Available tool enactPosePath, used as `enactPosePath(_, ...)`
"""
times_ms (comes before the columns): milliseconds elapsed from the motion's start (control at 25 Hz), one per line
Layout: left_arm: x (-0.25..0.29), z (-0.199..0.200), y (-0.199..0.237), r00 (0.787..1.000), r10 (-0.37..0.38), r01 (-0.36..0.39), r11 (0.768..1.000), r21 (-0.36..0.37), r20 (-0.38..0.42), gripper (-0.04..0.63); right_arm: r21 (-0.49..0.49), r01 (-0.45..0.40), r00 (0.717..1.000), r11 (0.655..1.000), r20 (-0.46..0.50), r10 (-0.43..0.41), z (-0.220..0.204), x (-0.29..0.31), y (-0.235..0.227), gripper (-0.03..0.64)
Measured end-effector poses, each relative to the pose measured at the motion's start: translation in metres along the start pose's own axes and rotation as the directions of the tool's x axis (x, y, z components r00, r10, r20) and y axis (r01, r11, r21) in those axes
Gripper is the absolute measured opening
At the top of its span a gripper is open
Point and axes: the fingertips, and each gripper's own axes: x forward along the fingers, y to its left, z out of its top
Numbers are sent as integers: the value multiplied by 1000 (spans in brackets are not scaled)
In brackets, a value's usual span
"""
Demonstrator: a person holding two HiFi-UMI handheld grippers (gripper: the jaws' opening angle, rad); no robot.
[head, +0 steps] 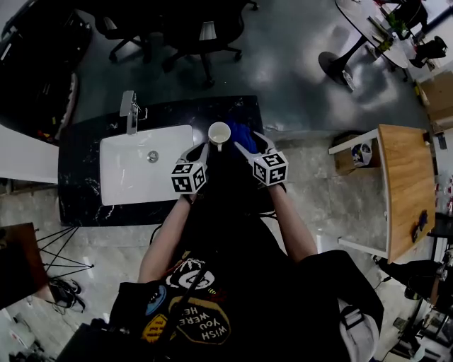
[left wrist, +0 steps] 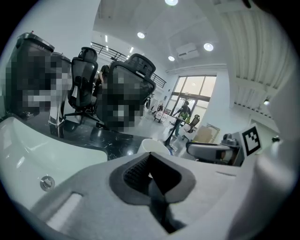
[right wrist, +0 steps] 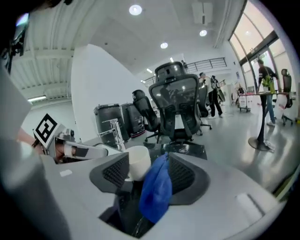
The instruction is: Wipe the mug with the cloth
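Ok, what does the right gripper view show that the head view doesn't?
Only the right gripper view: the right gripper has its jaws apart, with the cloth hanging between them. Only the head view: the sink drain and the wooden table. Both: the mug, cloth, faucet and chairs.

Head view: dim, dark at the corners, straight lines bowed towards the edges. The white sink (head: 134, 173) is nearly blown out.

Gripper views: bright and even, lit by ceiling lights (right wrist: 135, 9) and a window wall (left wrist: 192, 96). Both have a black circular surround, with heavy bending at the rim. The nearest foreground is soft.
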Motion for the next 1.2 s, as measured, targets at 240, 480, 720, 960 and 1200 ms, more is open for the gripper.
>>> enactPosePath(240,-29,21,-17,998,3,-12,991,135,70,3,-24,144,979,989,147,-139,25,-51,-3,2)
enactPosePath(480,-61,36,-47,988,39,-79,957,279,148,5,-30,157,973,987,175,-149,25,-76,21,2)
enactPosePath(720,-73,33,-66,988,14,-58,956,287,155,5,-40,127,978,991,174,-118,19,-85,39,2)
enactPosePath(960,-83,22,-77,991,9,-56,933,355,135,5,-45,101,980,994,177,-91,15,-91,56,2)
enactPosePath(1200,-90,24,-74,991,11,-64,916,396,134,4,-56,81,983,995,169,-70,15,-84,64,2)
